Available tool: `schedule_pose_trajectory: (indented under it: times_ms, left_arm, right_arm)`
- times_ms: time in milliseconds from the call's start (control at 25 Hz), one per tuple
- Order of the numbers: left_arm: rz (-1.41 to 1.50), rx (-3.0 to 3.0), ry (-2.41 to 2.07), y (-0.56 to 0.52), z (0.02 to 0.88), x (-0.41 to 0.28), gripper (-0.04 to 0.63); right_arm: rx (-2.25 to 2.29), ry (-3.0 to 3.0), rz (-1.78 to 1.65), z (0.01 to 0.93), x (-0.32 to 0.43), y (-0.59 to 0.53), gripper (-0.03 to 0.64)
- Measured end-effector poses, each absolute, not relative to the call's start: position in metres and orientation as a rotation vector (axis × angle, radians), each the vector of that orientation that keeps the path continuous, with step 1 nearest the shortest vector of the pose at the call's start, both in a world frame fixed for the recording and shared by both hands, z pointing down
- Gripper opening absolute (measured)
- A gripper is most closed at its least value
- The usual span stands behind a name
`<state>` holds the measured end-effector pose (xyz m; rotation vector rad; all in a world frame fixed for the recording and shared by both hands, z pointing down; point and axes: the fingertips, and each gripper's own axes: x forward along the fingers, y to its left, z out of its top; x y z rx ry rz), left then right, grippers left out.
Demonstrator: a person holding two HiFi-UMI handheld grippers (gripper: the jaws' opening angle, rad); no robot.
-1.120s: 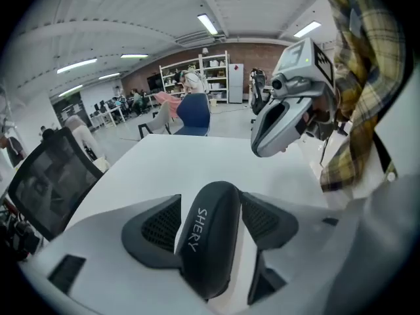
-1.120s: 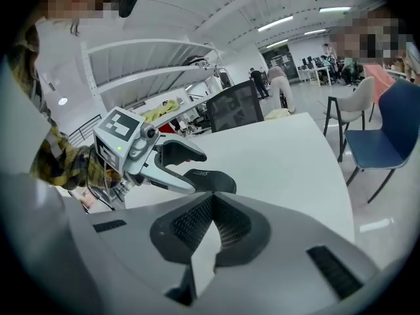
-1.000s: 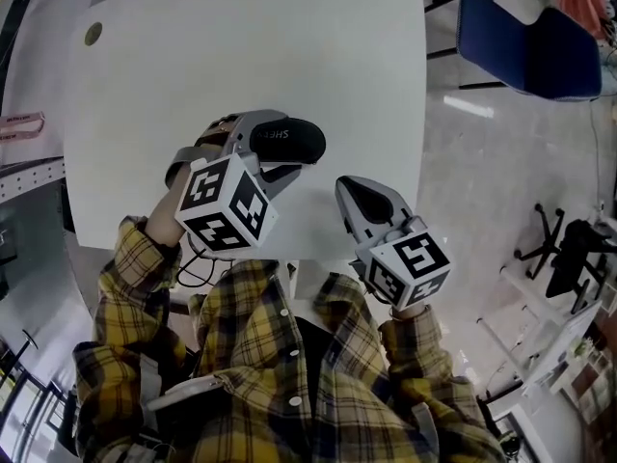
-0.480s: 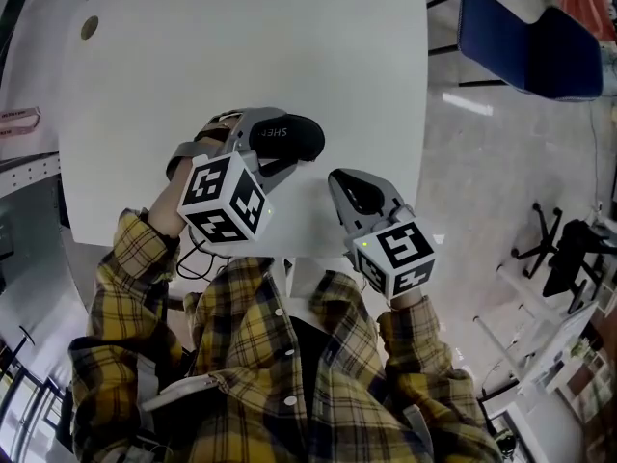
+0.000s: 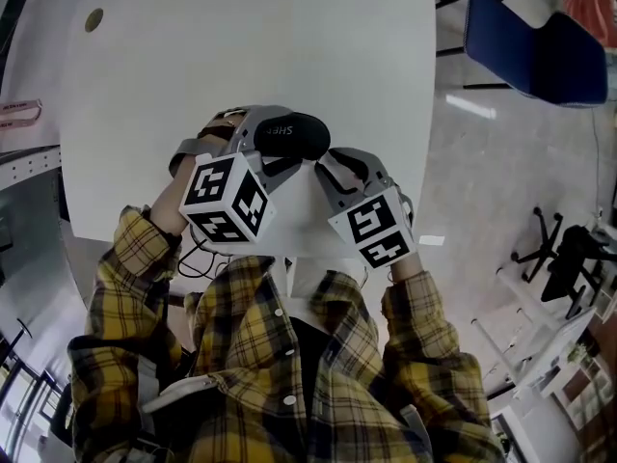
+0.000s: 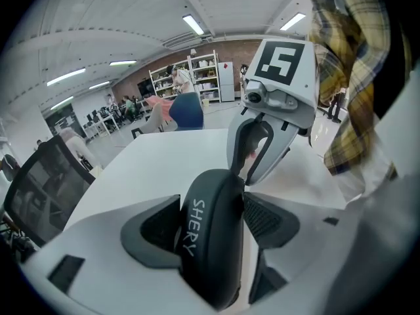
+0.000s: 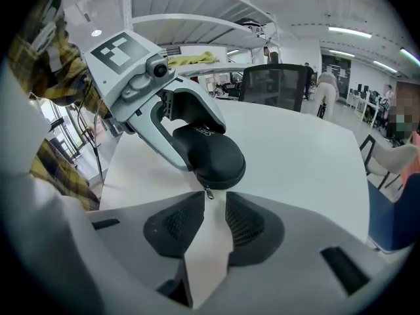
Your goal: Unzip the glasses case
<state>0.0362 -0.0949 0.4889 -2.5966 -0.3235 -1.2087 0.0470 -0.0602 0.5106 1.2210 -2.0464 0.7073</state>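
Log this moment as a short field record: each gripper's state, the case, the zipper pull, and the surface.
left gripper: shut on the glasses case, holding it on edge above the table
right gripper: jaws apart, tips right at the case's end, closed on nothing
glasses case: black, hard shell, white lettering on its side, looks zipped shut
zipper pull: hangs from the case's end, at the mouth of the right jaws, not pinched
table: white, otherwise bare near the grippers
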Motion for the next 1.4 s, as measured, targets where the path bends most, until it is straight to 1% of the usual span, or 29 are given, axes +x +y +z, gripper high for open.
schedule_pose_trajectory:
  times_ms: [240,320,640,1000,1160,1400]
  left_arm:
    - [-1.202,-2.596,-0.329,-0.097,0.489,0.036,0.291]
    - [-1.2,-2.596,-0.33,-0.096,0.49,0.038,0.291]
    - [-1.195,-2.593,-0.331,-0.094,0.489,0.036,0.291]
    - [-1.193,-2.586,-0.328,-0.093,0.489,0.031,0.291]
    - [-1.185,-2.573,-0.328,-0.095,0.491,0.038,0.291]
    - [-1.162,-2.542,-0.328,-0.095,0.489,0.039,0.291]
  right_arm:
    - [1.253,-1.981,0.708,0.517,0.048,-0.066,0.074]
    - [1.262,-1.979,0.683,0.517,0.049,-0.064,0.027]
    - [1.258,-2.068,0.713,0.508,0.042,-0.051,0.002]
    - [1.288,-2.043,0.795,0.513,0.031,-0.06,0.002]
    - [1.342,-2.019,0.852,0.514,0.043,-0.061,0.0]
    - [1.273,-1.961,0.724,0.511,0.054,-0.059,0.0]
